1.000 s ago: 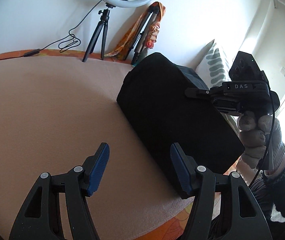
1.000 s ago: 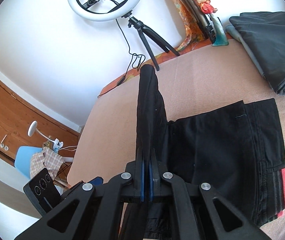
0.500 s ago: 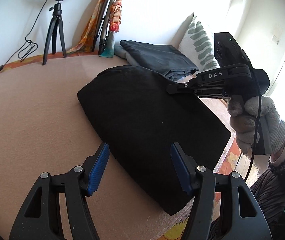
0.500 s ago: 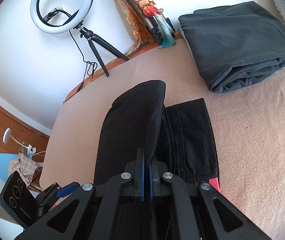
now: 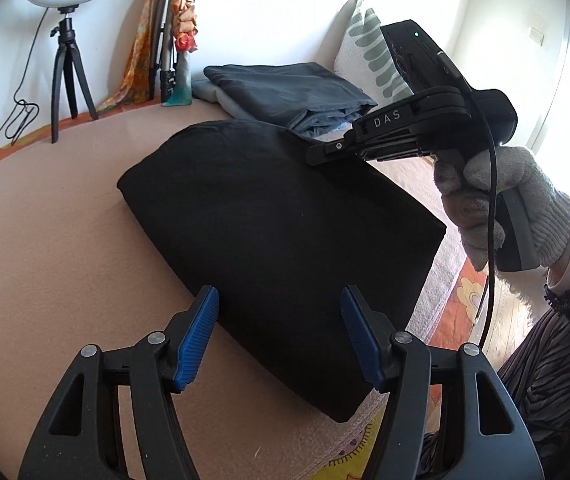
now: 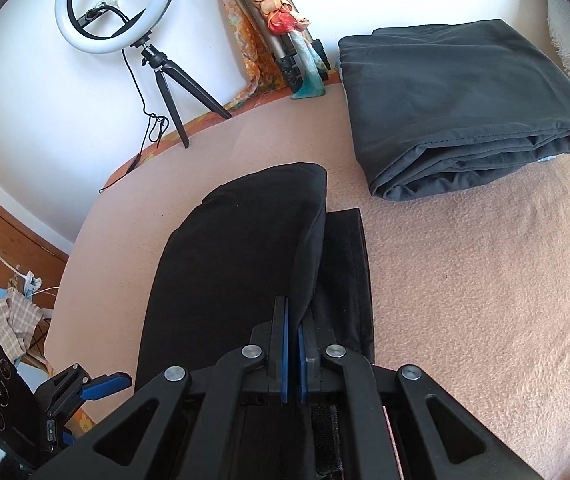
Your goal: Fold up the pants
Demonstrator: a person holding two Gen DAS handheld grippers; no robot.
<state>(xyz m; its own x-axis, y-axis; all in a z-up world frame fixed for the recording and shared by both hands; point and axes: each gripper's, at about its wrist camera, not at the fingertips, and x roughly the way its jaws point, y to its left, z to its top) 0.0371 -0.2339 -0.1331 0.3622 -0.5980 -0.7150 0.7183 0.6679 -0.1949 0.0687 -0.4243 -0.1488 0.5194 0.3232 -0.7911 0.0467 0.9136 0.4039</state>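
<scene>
Two grippers: right gripper (image 6: 293, 344) clamps the black pants (image 5: 277, 240) fold (left gripper (image 5: 281, 332) gaping, empty); lay the edge flush over the lower layer before letting go.

Bed, pink blanket (image 6: 465, 280): black pants (image 5: 269, 232), folded, near front edge; grey folded cloth (image 6: 453, 104) behind; ring light tripod (image 6: 173, 92) at wall edge.
</scene>
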